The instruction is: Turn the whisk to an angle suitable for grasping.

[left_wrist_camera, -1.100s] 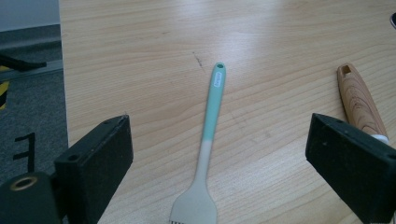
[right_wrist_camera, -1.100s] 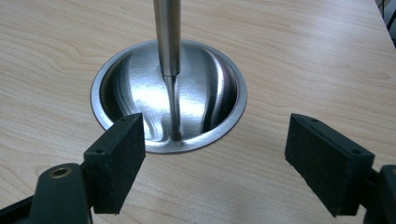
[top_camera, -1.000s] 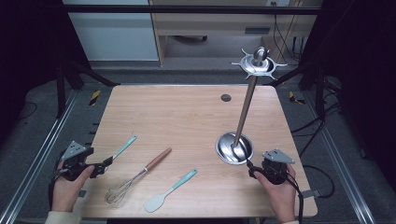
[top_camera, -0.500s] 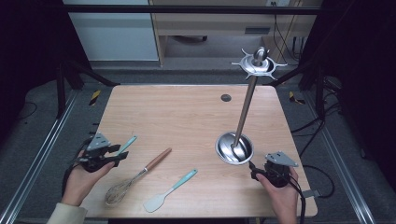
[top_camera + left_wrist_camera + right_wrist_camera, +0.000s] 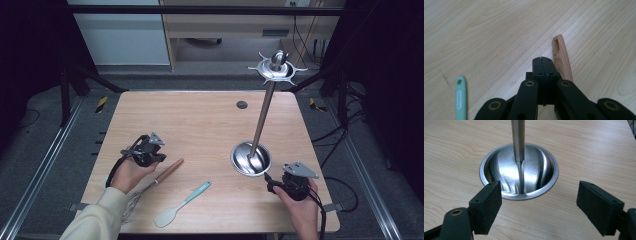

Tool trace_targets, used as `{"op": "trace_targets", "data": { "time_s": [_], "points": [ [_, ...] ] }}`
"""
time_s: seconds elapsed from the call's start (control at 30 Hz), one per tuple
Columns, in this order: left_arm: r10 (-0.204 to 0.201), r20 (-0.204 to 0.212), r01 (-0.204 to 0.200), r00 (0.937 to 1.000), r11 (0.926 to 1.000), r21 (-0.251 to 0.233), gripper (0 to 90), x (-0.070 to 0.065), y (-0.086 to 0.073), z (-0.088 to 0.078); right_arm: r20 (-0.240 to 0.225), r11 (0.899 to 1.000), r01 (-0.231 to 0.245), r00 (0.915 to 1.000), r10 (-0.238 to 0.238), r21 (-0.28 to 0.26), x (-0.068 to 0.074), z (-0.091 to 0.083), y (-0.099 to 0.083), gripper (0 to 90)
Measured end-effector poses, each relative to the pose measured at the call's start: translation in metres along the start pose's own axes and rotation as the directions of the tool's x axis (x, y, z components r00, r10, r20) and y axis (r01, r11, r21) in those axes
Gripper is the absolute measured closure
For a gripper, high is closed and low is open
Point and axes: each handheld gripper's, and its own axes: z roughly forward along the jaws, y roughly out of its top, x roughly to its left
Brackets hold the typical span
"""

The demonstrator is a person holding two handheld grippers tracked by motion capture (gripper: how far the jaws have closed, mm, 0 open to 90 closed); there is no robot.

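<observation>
My left gripper (image 5: pixel 149 152) hovers over the left part of the wooden table (image 5: pixel 200 120), its jaws having just closed. In the left gripper view the left gripper (image 5: pixel 542 62) is shut pad to pad with nothing between. The whisk's wooden handle (image 5: pixel 561 60) lies just right of the tips, and a teal handle (image 5: pixel 461 97) lies at the lower left. The whisk (image 5: pixel 167 170) runs down under the sleeve. A teal spatula (image 5: pixel 182 202) lies near the front edge. My right gripper (image 5: pixel 272 180) (image 5: pixel 539 205) stands open, facing the steel stand's dish base (image 5: pixel 519 170).
The steel stand (image 5: pixel 262 117) rises from its base (image 5: pixel 251 159) to a hooked crown (image 5: pixel 275 67) at the back right. A small dark disc (image 5: pixel 242 104) lies near the table's far edge. Metal rails run along both sides of the table.
The left hand has travelled right from the table's left edge to the whisk handle, covering the teal-handled tool there. Its jaws went from wide open to shut. The right hand kept still.
</observation>
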Motion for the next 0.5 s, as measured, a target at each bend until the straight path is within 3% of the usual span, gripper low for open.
{"op": "trace_targets", "data": {
  "time_s": [0.27, 0.5],
  "points": [
    [0.041, -0.04, -0.037, 0.9984, 0.9955, 0.087, 90.0, -0.011, 0.013, 0.022, -0.004, 1.0, -0.008, 1.0, 0.008, -0.008, -0.003, -0.001, 0.001, 20.4],
    [0.042, -0.028, -0.039, 0.9987, 0.9938, 0.105, 90.0, -0.012, 0.014, 0.027, -0.002, 1.0, -0.005, 1.0, 0.005, -0.009, -0.004, -0.001, 0.001, 20.5]
  ]
}}
